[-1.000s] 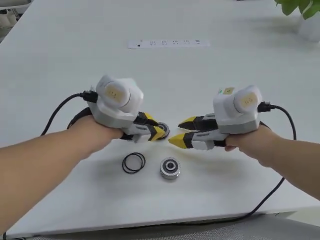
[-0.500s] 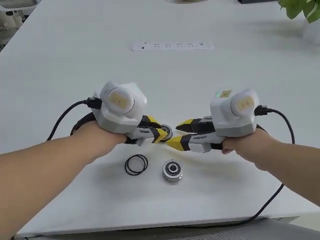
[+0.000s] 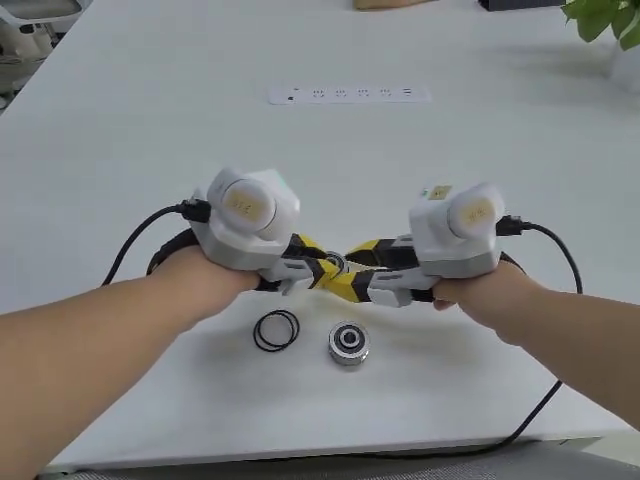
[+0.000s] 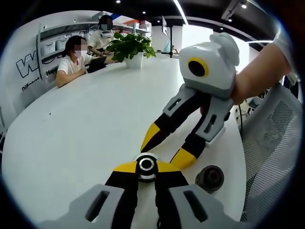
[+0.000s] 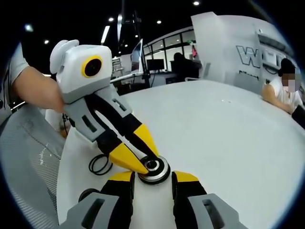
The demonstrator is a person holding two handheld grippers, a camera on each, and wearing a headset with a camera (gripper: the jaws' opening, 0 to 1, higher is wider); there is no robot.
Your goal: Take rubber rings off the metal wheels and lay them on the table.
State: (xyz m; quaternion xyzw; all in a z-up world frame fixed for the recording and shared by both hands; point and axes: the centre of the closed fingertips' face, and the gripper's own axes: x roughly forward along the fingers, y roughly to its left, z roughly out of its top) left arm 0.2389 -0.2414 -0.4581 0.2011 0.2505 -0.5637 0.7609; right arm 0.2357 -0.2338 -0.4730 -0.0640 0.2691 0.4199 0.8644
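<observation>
My left gripper (image 3: 322, 264) is shut on a small metal wheel (image 3: 334, 264) and holds it above the white table (image 3: 450, 140). In the left gripper view the wheel (image 4: 146, 166) sits between my own yellow tips. My right gripper (image 3: 347, 274) is open, its two jaws reaching either side of that wheel (image 5: 153, 170). The right gripper (image 4: 164, 150) comes in from the upper right of the left gripper view. A second wheel (image 3: 348, 341) lies on the table below the grippers. Thin black rubber rings (image 3: 275, 330) lie just left of it; the rings (image 5: 99, 164) also show behind the left gripper (image 5: 144, 160).
A white power strip (image 3: 348, 95) lies farther back on the table. A potted plant (image 3: 600, 15) stands at the far right corner. Black cables (image 3: 135, 235) trail from both grippers. People sit at the table's far side (image 4: 71, 62).
My right gripper has moved left until its open jaws straddle the wheel held by the left gripper. The left gripper, the loose wheel and the rings stay put.
</observation>
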